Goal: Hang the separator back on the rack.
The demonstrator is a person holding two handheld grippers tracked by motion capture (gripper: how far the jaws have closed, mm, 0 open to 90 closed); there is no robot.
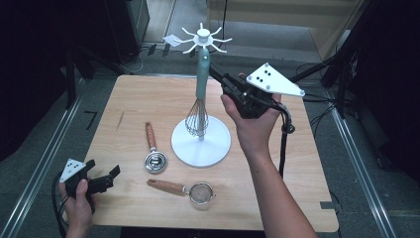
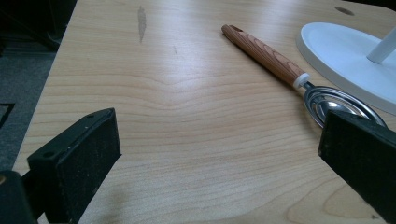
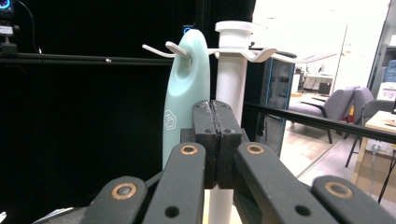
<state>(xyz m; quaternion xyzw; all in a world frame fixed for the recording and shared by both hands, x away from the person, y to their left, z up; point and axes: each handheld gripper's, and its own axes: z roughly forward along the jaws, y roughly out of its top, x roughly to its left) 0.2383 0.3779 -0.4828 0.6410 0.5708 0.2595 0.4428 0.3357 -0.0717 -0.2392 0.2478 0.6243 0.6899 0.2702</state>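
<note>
Tabletop (image 1: 148, 99): bare wood at left and far-left. Left gripper (image 1: 106, 181): near-left edge, jaws spread, holding nothing. Right gripper (image 1: 214, 73): raised, jaws pressed together, empty, tips just beside whisk (image 1: 200, 94) hanging from white rack (image 1: 201, 144). Whisk handle: small hexagon logo, unreadable. Spoon (image 1: 153, 151) and strainer (image 1: 185, 190): flat near rack base.

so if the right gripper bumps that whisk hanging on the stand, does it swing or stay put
The whisk would probably swing: it hangs by its handle hole from one thin hook of the stand, free below. It looks light, with open wire loops, so a nudge from the shut right gripper should move it. The broad base likely keeps the stand from tipping.
</note>
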